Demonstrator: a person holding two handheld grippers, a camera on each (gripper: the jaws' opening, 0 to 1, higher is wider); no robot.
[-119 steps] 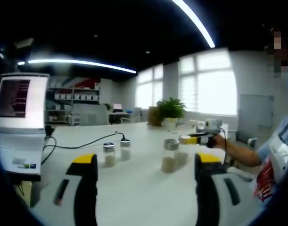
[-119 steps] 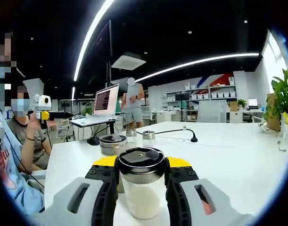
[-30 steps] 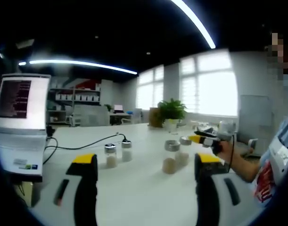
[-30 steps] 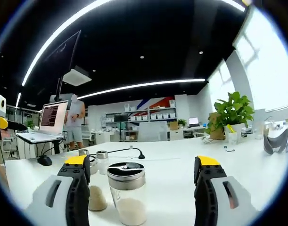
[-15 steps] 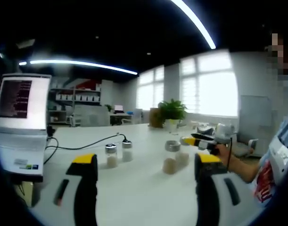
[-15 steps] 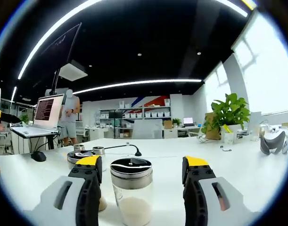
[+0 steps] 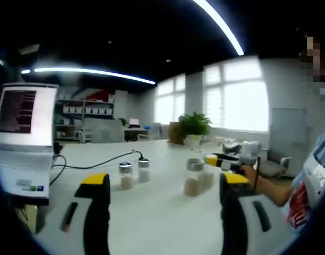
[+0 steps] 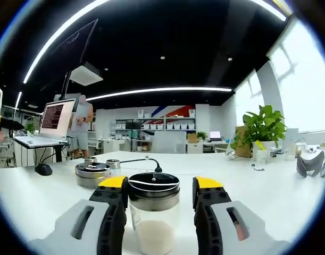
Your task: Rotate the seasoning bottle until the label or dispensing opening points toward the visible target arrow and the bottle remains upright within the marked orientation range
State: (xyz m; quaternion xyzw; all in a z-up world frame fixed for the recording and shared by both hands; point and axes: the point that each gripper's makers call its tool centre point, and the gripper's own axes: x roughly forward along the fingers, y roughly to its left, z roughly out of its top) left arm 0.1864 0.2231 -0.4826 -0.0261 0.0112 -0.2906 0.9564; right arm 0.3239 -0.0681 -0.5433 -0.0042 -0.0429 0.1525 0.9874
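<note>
In the left gripper view I see my left gripper [image 7: 161, 183] wide open and holding nothing above the white table [image 7: 151, 223], with two small shakers [image 7: 131, 174] ahead. In the right gripper view the seasoning bottle [image 8: 153, 212] stands upright between the jaws of my right gripper [image 8: 160, 194]. They are close beside its lid, but I cannot tell if they press it.

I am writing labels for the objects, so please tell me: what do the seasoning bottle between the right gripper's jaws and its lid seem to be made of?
The seasoning bottle looks like clear glass or hard plastic: the white grains show through the wall. Its lid looks like brushed metal with a dark, glossy top, judging by the silvery band and reflections. The right gripper flanks it.
</note>
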